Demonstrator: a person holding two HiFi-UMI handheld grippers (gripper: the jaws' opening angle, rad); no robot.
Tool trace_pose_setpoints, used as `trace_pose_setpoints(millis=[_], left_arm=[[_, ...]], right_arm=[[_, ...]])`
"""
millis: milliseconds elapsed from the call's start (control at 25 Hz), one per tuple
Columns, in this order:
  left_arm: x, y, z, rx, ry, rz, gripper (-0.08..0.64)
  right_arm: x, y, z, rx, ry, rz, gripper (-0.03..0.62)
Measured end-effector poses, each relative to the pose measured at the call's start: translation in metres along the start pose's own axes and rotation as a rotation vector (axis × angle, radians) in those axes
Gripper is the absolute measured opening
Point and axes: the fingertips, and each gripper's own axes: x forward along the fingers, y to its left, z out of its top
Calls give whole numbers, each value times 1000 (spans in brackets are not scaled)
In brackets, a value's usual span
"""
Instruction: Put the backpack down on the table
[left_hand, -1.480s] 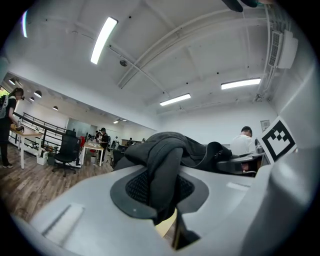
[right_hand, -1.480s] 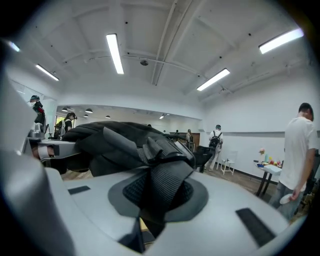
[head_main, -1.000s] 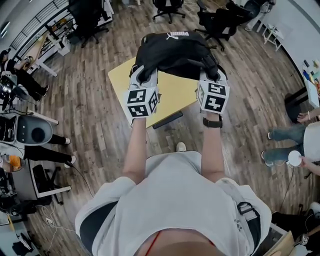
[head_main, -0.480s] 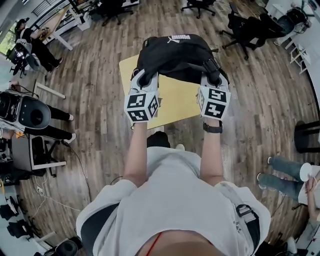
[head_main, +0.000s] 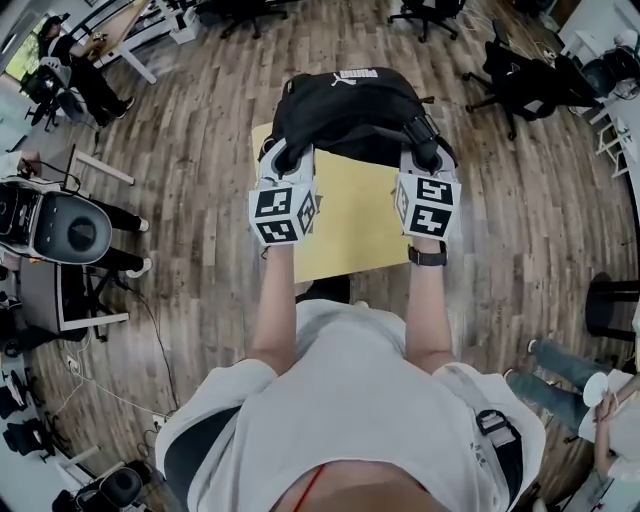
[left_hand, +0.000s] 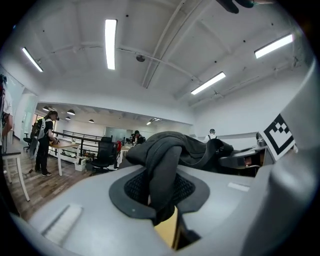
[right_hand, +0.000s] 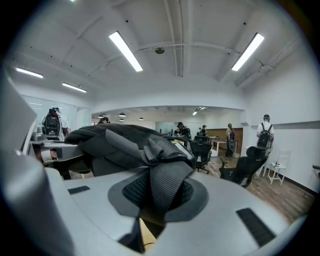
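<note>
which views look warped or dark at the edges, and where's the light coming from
Head view: strong fisheye, the floorboards curve around the sharp backpack and yellow table, with even light. Left gripper view: black vignetted corners, bright ceiling strip lights that glare slightly. Right gripper view: same vignette and overhead strips, no harsh shadows.

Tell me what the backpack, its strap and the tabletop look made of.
The backpack: matte black woven fabric, soft folds, likely nylon. Its strap: ribbed grey webbing, weave visible. The tabletop: smooth pale-yellow board, laminate or painted wood, unclear.
</note>
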Motion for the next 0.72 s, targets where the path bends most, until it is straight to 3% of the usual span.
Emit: trace_pose_setpoints(millis=[720], left_arm=[[74, 87, -66, -89, 137, 84, 63]], right_arm=[[131, 31, -43, -19, 164, 95, 66]])
